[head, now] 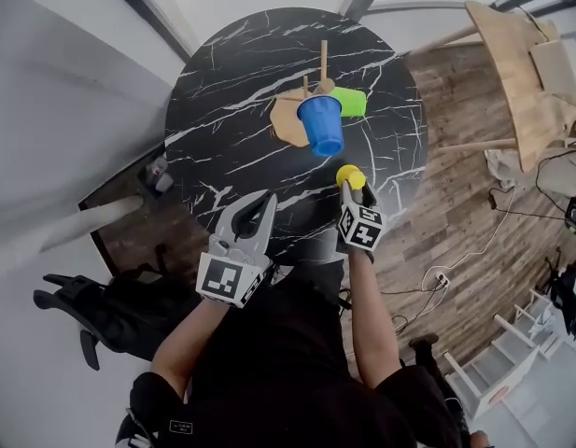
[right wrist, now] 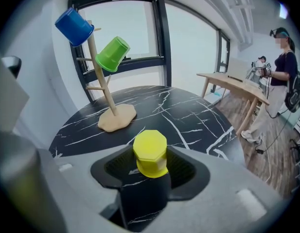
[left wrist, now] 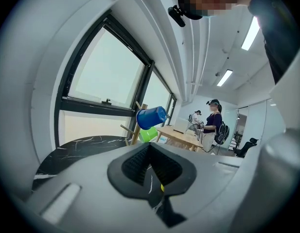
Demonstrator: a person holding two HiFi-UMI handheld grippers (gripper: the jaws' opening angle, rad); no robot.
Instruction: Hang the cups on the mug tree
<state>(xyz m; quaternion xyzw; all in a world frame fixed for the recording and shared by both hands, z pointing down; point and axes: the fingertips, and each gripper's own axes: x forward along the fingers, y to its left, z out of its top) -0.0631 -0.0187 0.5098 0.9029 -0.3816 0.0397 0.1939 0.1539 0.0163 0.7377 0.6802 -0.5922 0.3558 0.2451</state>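
Black marble table [head: 222, 110]. Right claw [right wrist: 150, 173], jaws apart, straddles the yellow cup [right wrist: 150, 154] at the near edge. Left claw [left wrist: 150, 166], closed and empty, sits to its left. Beyond: mug tree [head: 323, 63] bearing blue cup [head: 321, 124] and green cup [head: 351, 102].

An office-like room: tall windows [left wrist: 106, 67], ceiling strip lights [left wrist: 250, 33], a wooden desk [right wrist: 237, 85], an office chair [left wrist: 246, 147]
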